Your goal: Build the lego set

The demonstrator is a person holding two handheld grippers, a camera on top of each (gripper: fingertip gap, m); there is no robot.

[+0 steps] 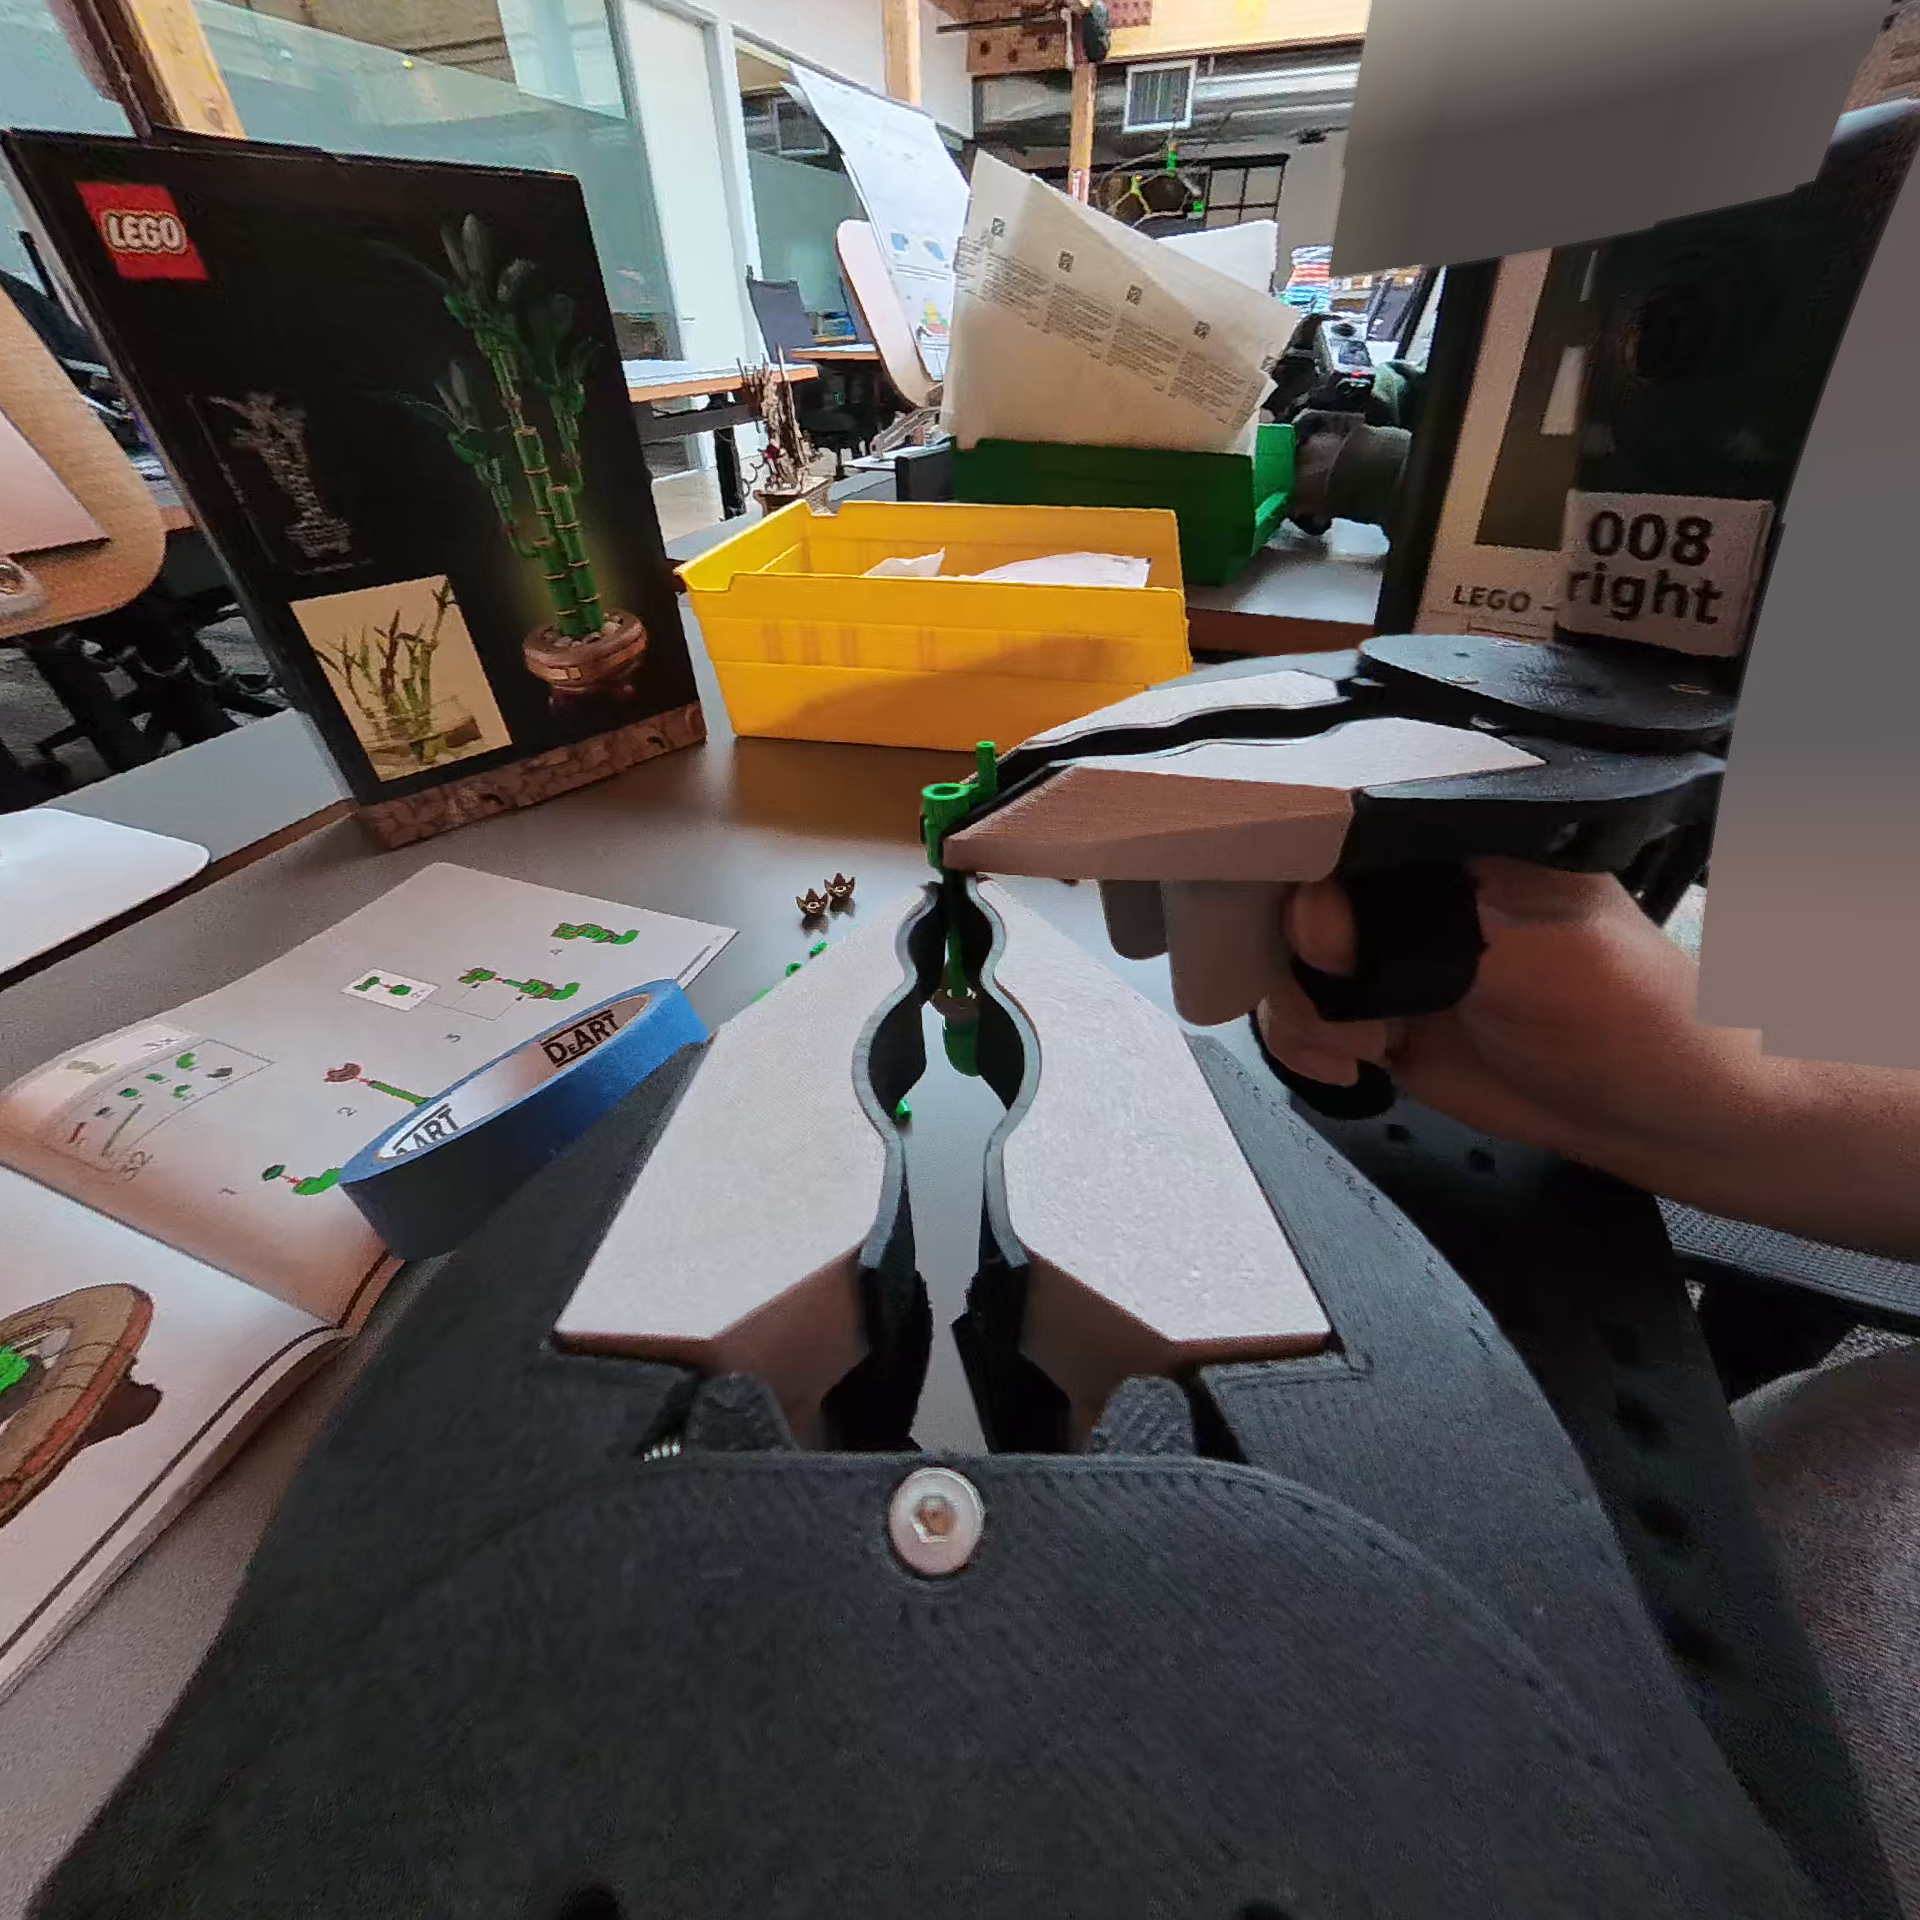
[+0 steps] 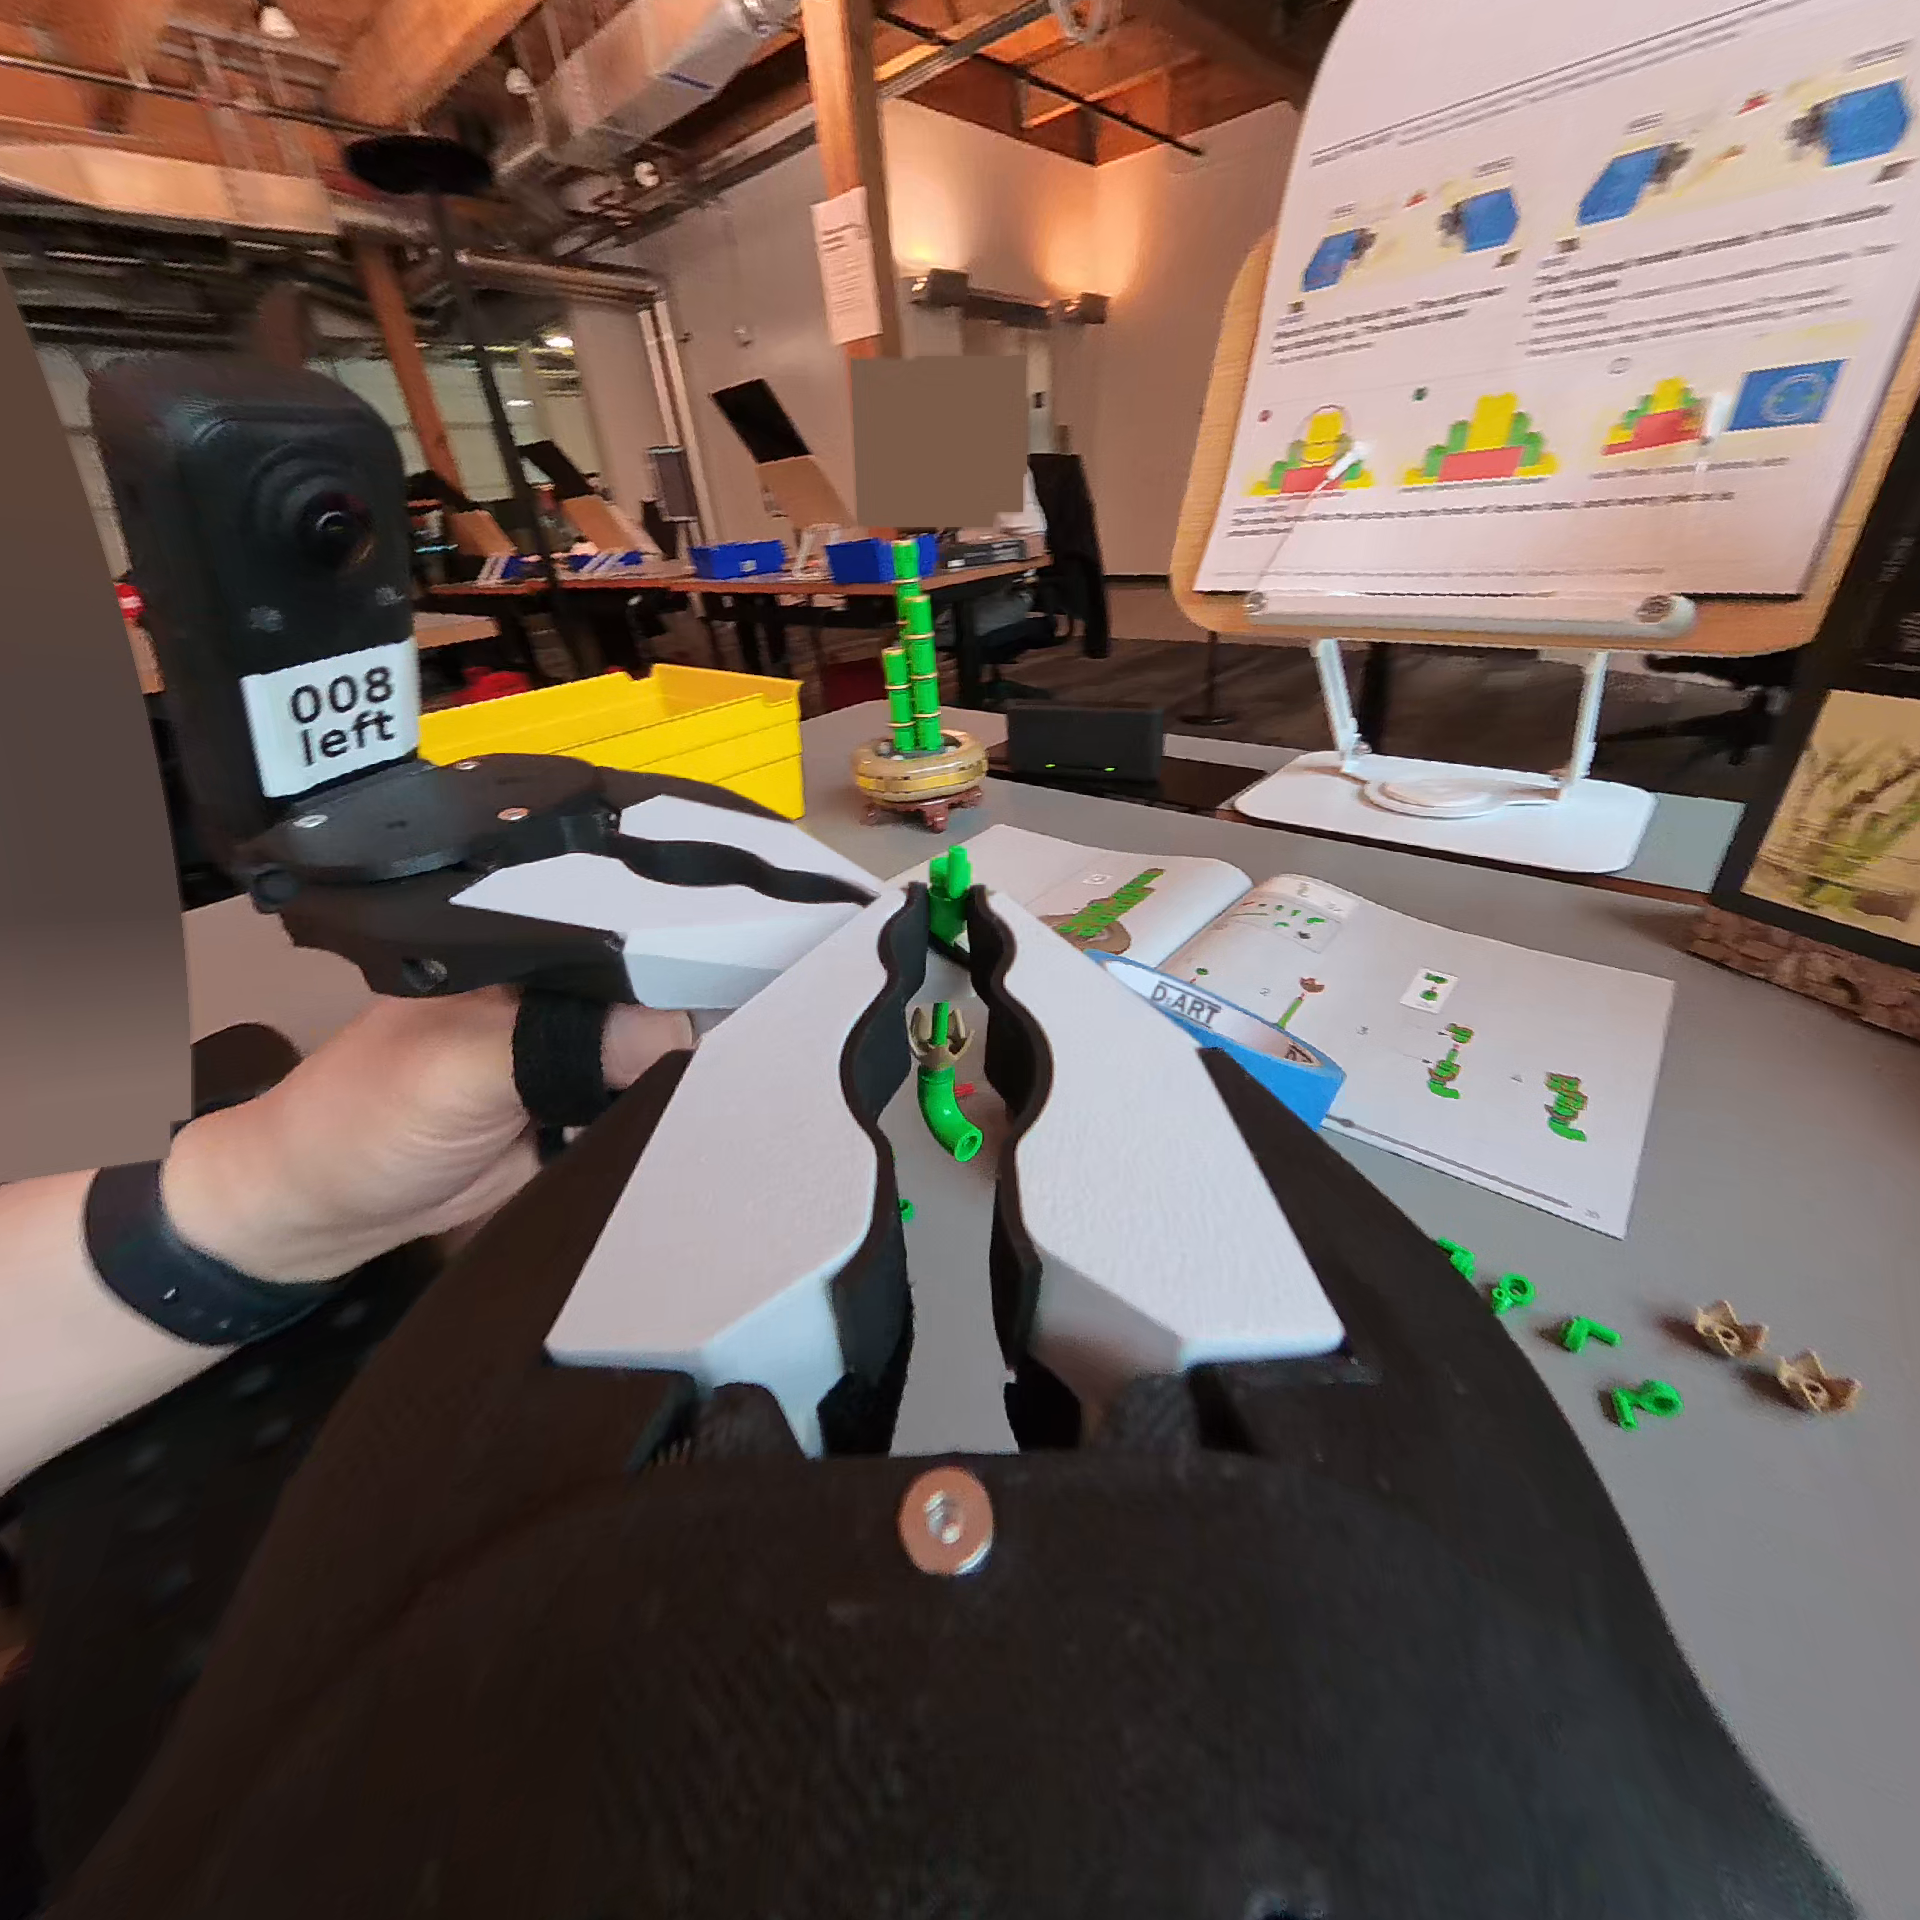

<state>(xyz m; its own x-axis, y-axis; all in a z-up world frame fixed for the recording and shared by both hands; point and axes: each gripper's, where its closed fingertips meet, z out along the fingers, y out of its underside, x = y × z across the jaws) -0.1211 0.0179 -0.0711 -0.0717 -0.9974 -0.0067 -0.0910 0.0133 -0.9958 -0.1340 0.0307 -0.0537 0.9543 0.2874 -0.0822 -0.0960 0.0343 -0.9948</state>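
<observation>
While both tools meet above the worktop (image 2: pixel 1766 1195): green stem (image 2: pixel 940 1091) held.
Left tool (image 1: pixel 951 894) and right tool (image 2: pixel 948 899) each clamped on the stem's upper end.

**Two wrist cameras facing across one small stem**

Each camera sits close behind its own fingers, looking forward along them, slightly downward. The left wrist view faces the yellow bin (image 1: pixel 935 644) and the right gripper (image 1: pixel 951 831). The right wrist view faces the left gripper (image 2: pixel 883 899). Both share the green stem (image 1: pixel 958 977) (image 2: pixel 940 1081), blue tape roll (image 1: pixel 520 1112) (image 2: pixel 1236 1039) and open booklet (image 1: pixel 343 1039) (image 2: pixel 1455 1049).
</observation>
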